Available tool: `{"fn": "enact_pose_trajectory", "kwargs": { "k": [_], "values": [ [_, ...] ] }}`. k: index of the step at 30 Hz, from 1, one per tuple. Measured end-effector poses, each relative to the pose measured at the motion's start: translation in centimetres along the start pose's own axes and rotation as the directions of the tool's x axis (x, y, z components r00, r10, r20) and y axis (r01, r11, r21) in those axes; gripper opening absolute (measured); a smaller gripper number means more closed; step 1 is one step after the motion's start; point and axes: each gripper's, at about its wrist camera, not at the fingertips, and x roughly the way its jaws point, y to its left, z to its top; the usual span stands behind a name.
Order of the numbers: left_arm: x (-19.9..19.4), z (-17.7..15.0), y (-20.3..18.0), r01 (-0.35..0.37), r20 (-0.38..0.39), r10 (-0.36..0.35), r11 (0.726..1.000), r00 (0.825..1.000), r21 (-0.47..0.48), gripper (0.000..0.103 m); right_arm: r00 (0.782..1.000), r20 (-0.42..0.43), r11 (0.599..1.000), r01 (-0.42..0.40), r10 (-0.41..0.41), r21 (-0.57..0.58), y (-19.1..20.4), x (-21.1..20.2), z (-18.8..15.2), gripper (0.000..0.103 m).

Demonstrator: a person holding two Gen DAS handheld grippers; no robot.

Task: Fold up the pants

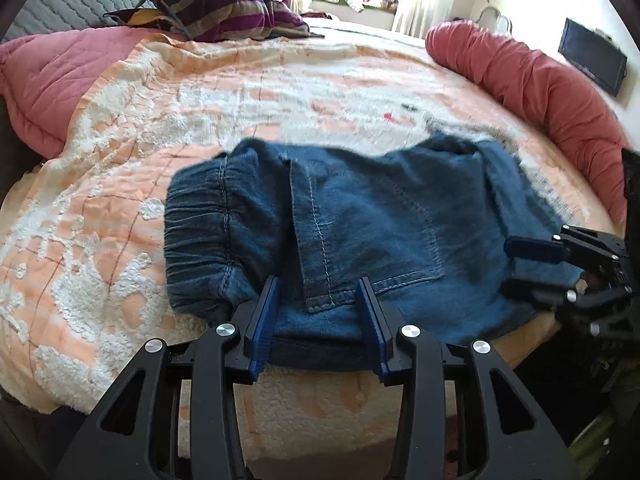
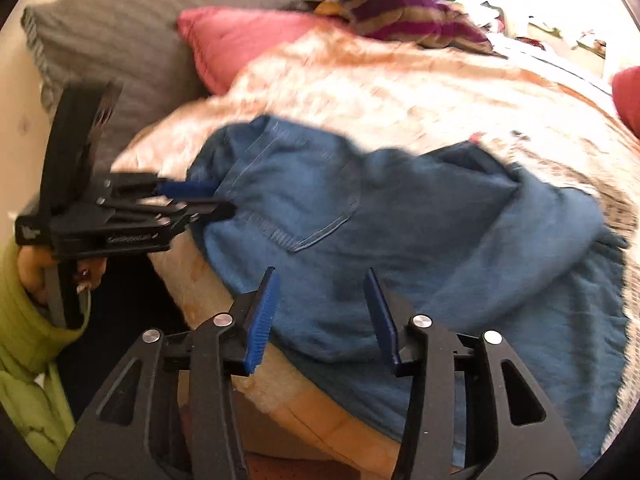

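A wide bed point(image 1: 280, 92) under a peach and white tufted blanket carries the folded pants point(image 1: 360, 216), a blue denim bundle lying near the front edge with its elastic waistband bunched to one side. Denim of this sort looks soft but weighty, likely to sag and slide off a thin pinch, so a thick seam or the doubled near edge seems the best hold. The left gripper point(image 1: 322, 304) straddles that near edge, jaws apart and pads not pressing the cloth. The right gripper point(image 2: 322, 308) hangs released above the denim, nothing between its blue pads. Only the right view shows the hand point(image 2: 36, 272) and green sleeve on the left tool; only the left shows a red bolster point(image 1: 540, 92)
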Motion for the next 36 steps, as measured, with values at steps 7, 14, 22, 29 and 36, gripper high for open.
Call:
{"fn": "enact_pose_trajectory", "kwargs": {
  "k": [7,14,22,29,36],
  "values": [
    [-4.4,1.2,-1.6,0.003,0.086,-0.004,1.0,0.996,0.006,0.048,0.988,0.104,0.987,0.101,-0.114,0.121,-4.4,-4.7,-0.5,0.051],
    [-4.5,3.0,-6.0,0.083,0.082,-0.091,0.992,0.992,0.096,0.057,0.972,0.123,0.966,0.177,-0.202,0.188,-8.1,-6.7,0.4,0.057],
    [0.8,3.6,-10.6,0.294,-0.075,-0.288,0.952,0.955,0.084,0.057,0.956,0.107,0.956,0.259,-0.274,0.139,-10.7,-6.2,3.8,0.063],
    [3.9,4.3,-13.0,0.353,-0.135,-0.339,0.931,0.931,0.096,0.057,0.954,0.049,0.952,0.29,-0.295,0.094,-13.3,-3.6,7.8,0.065],
    [7.3,5.3,-14.3,0.388,-0.179,-0.375,0.921,0.909,0.04,0.055,0.953,-0.079,0.954,0.296,-0.291,0.054,-15.6,2.4,11.0,0.066]
  ]
}}
